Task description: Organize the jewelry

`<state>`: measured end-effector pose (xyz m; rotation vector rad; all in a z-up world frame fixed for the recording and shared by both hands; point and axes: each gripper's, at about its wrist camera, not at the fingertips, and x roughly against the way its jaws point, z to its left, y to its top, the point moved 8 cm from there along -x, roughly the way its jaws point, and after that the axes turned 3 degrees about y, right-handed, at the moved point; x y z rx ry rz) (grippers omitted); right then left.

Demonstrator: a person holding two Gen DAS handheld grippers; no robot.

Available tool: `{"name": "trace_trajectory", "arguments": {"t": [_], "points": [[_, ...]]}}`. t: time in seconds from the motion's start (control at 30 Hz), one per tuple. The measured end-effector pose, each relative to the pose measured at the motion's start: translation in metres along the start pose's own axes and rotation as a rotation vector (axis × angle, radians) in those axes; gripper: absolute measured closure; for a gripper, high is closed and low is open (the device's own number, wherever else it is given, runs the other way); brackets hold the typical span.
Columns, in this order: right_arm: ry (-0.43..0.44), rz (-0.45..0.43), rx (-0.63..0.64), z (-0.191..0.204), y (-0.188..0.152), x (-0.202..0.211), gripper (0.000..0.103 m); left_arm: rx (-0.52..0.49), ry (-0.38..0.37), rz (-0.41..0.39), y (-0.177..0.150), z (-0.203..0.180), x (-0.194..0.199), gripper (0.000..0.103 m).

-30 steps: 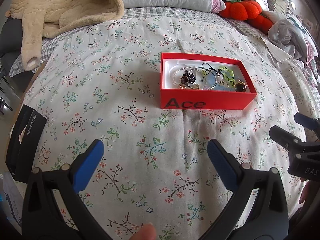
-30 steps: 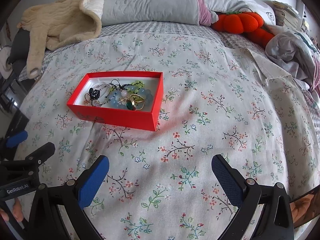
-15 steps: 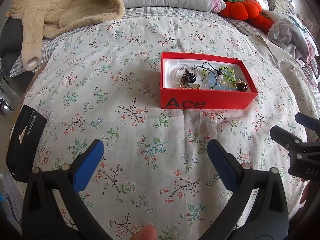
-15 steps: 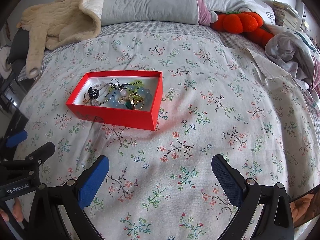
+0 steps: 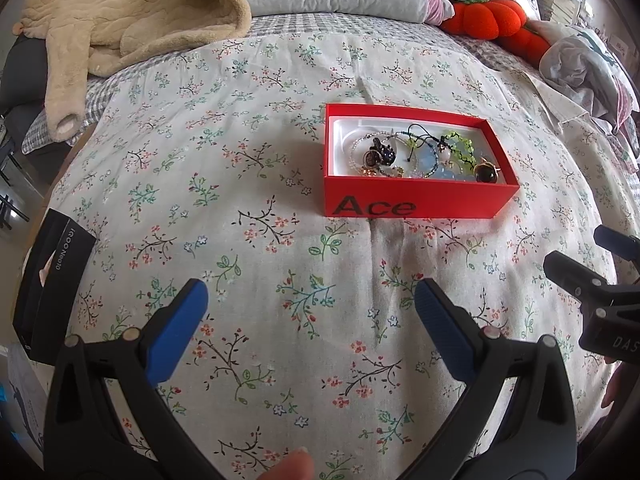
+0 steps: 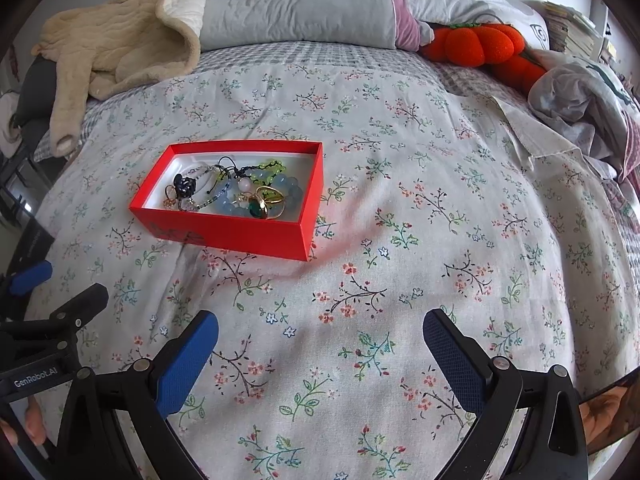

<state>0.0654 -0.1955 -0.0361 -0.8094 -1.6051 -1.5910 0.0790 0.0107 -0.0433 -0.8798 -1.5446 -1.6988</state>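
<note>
Jewelry all sits in a tangled heap inside the red box, none loose on the floral bedspread around it. Left gripper spread wide, holding nothing, hovering over bare bedspread on the near side of the box, well apart from it. Right gripper likewise wide and empty, near side of the box and off to its right. Both point toward the box, probably so the open top stays in each camera. In the box: a pale blue bead bracelet, gold rings with a green stone, a green bead strand, a dark charm, all overlapping, cords crossed. Fits either pieces dumped in for sorting or pieces just gathered up; can't tell. Beyond the box: beige robe, pillows, orange plush pumpkin. Black carton far left of the box at the bed edge.
</note>
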Motion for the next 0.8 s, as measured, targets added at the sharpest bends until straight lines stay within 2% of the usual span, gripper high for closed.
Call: {"name": "trace_trajectory", "arguments": {"t": [0.63,0.8], "points": [[-0.002,0.004,-0.004,-0.001,-0.002,-0.003,0.0,0.014,0.003,0.012,-0.003,0.0,-0.005,0.0],[-0.012,0.021,-0.026,-0.004,-0.012,-0.018,0.0,0.027,0.005,0.019,-0.012,0.0,-0.016,0.0]]}}
